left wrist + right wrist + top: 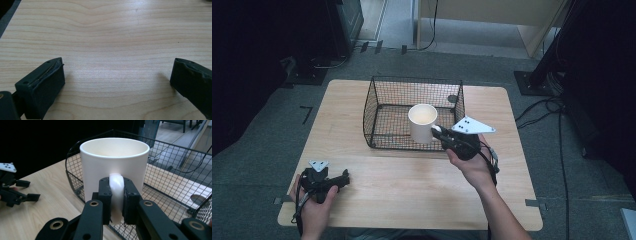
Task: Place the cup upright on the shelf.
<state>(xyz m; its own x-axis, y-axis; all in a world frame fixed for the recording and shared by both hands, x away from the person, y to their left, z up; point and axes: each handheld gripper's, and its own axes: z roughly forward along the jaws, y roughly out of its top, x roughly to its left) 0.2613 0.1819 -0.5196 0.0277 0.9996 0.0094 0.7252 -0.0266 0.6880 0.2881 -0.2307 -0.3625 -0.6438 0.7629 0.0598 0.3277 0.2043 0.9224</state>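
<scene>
A white mug (422, 122) stays upright in the air over the front wall of a black wire basket (382, 97). My right gripper (438, 132) is shut on the mug's handle (116, 195), which shows pinched between the two black jaws in the right gripper view, with the mug body (113, 162) and its empty inside just beyond. My left gripper (343, 178) rests at the table's front left corner, held in a hand. Its jaws stand wide apart over bare wood (112, 62) with nothing between them.
The basket sits at the middle back of the light wooden table (412, 195), with a dark round thing (452, 98) in its back right corner. Dark equipment and cables (542, 107) lie on the grey floor around the table. The left gripper (15, 191) shows far left in the right gripper view.
</scene>
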